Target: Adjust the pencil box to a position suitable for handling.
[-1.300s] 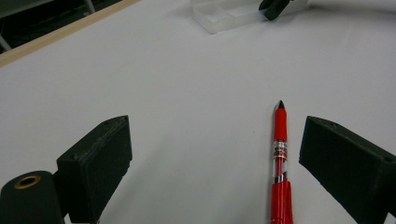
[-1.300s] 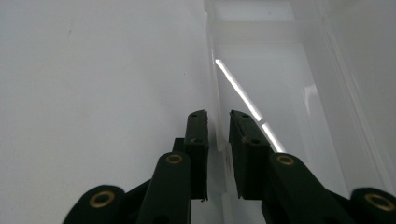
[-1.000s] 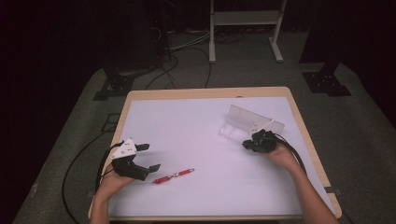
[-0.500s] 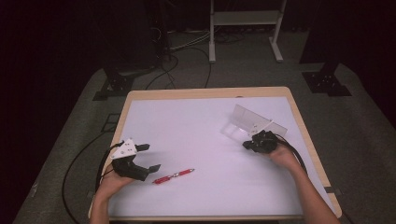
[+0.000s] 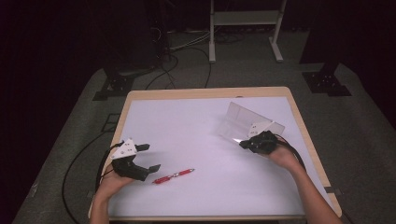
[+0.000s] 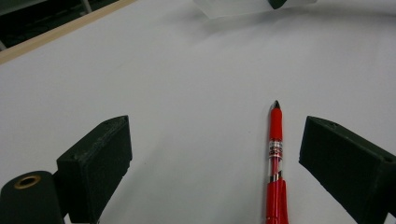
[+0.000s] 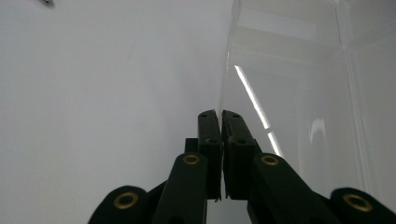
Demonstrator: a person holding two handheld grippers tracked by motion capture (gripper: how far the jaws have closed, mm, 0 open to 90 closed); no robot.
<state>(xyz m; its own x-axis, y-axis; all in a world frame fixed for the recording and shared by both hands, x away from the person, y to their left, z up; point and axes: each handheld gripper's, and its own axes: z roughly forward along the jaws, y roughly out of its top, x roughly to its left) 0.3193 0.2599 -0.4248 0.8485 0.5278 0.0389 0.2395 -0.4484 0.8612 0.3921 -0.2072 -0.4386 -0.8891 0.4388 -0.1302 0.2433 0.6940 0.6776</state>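
Now, from the high view, the clear plastic box (image 5: 247, 122) has tilted up since a second ago, so lifting is under way. Your right gripper (image 5: 246, 143) is clamped on its near wall. In the left gripper view, your left gripper (image 6: 212, 154) rests with jaws apart around the red pen (image 6: 275, 163). In the right gripper view, the jaws pinch the wall edge.

The red pen (image 6: 275, 168) runs off the bottom edge in the left gripper view; the clear box (image 7: 303, 93) is cropped top and right.
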